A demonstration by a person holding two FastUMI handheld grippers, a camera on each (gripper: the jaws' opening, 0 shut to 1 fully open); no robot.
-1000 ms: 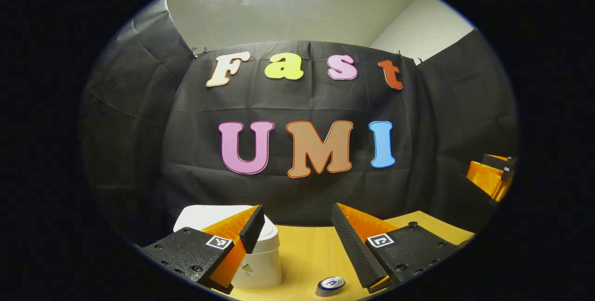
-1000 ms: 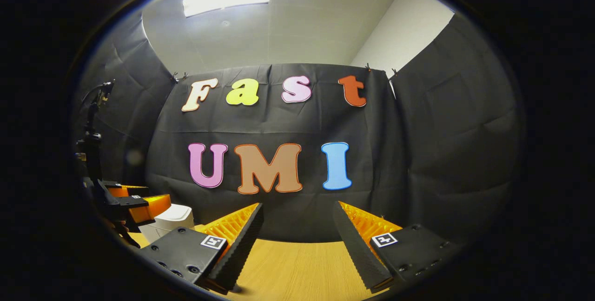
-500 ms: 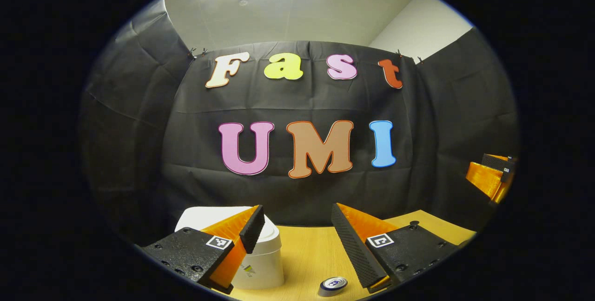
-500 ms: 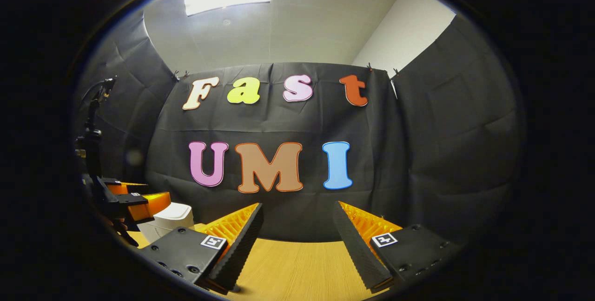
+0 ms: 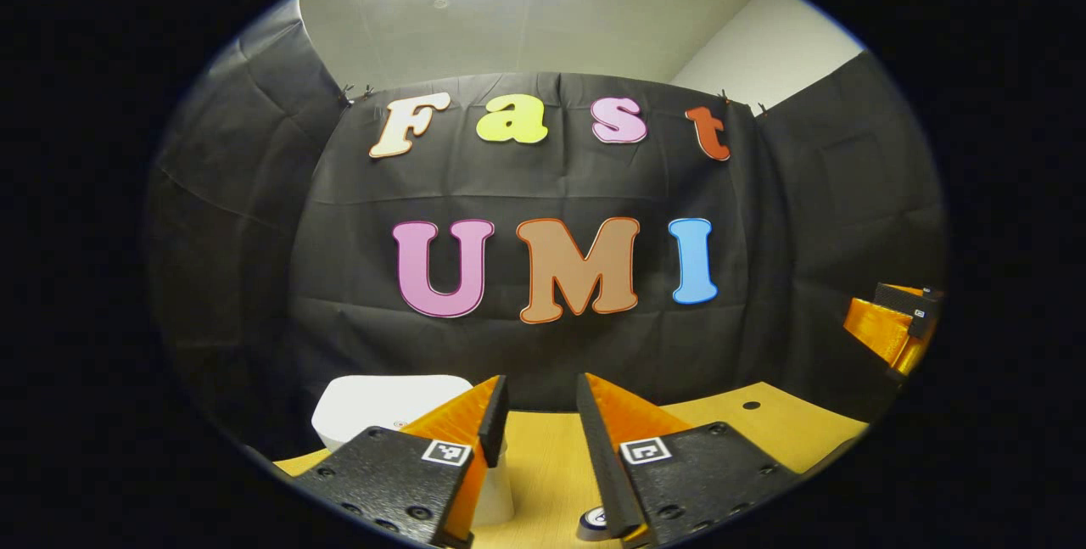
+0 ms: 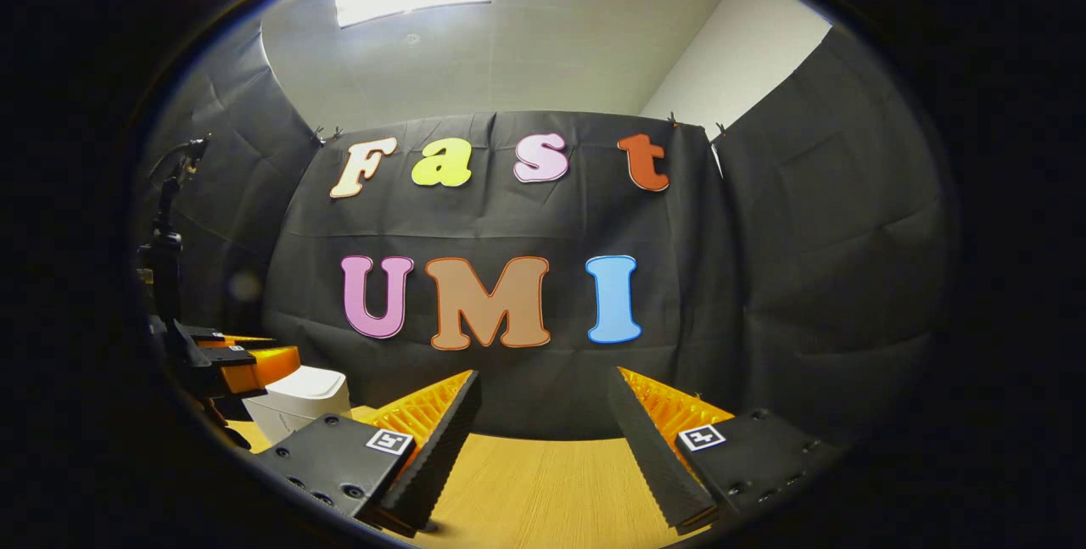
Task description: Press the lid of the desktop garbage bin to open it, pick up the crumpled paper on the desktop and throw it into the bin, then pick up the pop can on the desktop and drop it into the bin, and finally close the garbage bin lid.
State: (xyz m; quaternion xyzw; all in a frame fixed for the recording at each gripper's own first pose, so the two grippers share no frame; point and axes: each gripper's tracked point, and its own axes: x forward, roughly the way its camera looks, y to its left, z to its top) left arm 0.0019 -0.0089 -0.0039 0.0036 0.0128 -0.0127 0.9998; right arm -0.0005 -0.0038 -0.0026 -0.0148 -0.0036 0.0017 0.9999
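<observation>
A white desktop bin (image 5: 382, 400) with its lid down stands on the wooden table (image 5: 543, 456), just behind and left of my left gripper (image 5: 539, 400). That gripper's fingers stand a narrow gap apart with nothing between them. The top of the pop can (image 5: 594, 522) peeks out at the bottom edge beside the right finger. In the right gripper view, the bin (image 6: 297, 400) sits at the far left with the left gripper (image 6: 242, 362) hovering over its lid. My right gripper (image 6: 543, 400) is held wide open above bare table (image 6: 543, 490), holding nothing.
The right gripper (image 5: 891, 328) shows at the far right of the left gripper view, raised off the table. A small dark spot (image 5: 751, 405) marks the tabletop at the right. A black stand (image 6: 165, 243) rises at the far left of the booth.
My left gripper's fingers have drawn much closer together and it has shifted slightly right over the bin. The right gripper has stayed put.
</observation>
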